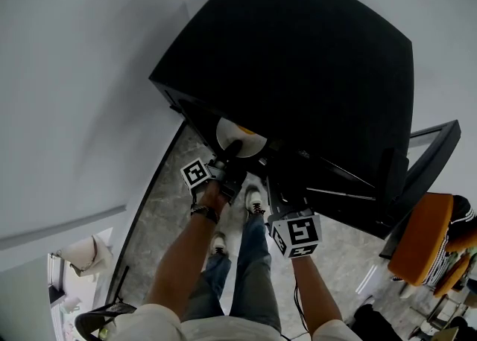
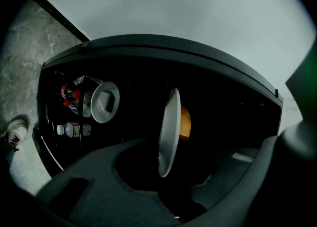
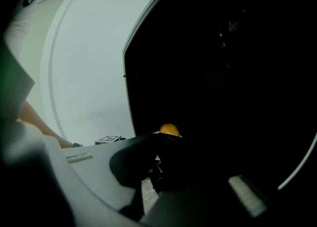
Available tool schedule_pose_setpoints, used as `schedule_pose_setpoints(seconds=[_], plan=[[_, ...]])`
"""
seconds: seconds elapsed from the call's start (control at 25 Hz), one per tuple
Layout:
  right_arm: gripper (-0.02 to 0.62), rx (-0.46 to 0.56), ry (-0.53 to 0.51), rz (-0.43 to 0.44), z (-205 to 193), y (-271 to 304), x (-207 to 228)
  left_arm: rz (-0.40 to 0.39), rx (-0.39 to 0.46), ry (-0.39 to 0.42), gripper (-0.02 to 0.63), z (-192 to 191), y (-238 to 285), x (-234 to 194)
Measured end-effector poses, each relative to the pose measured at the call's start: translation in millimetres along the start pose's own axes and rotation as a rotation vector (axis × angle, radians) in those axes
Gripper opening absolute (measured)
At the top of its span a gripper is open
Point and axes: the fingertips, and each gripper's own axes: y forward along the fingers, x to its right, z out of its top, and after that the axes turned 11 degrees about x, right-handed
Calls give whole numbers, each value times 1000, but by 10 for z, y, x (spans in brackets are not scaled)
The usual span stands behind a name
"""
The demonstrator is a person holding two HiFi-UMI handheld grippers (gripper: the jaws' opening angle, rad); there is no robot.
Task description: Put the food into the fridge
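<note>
Black mini-fridge [image 1: 298,56] at our 12, door [image 1: 436,157] swung out toward 3. L gripper [image 1: 231,155] has its fingers clamped on the rim of a white plate [image 1: 227,132] w/ an orange [image 1: 252,143] on it; plate sits just inside the fridge opening. R gripper [image 1: 287,198] at 4 of plate, near fridge front. We read its fingers as apart, nothing held. In L gripper view, bottles [image 2: 73,130] & white round dish [image 2: 101,103] at 9 of plate, inside fridge.
</note>
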Motion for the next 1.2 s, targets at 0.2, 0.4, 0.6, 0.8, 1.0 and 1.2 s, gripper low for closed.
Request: schedule_pose_setpoints(seconds=[0.2, 0.4, 0.6, 0.8, 1.0, 1.2], plan=[[6, 1, 1, 0, 3, -1, -3, 3, -19, 23, 92, -33, -41, -23], [6, 3, -1, -1, 16, -5, -2, 7, -20, 31, 112, -61, -167, -15], [6, 7, 4, 3, 12, 6, -46, 19, -32, 56, 112, -51, -264, -17], [6, 7, 6, 8, 5, 10, -105, 31, -52, 54, 110, -83, -339, 1], [6, 7, 6, 6, 2, 40, -108, 19, -64, 65, 34, -105, -361, 48], [6, 3, 9, -2, -14, 46, -79, 22, -70, 81, 17, -87, -264, 72]])
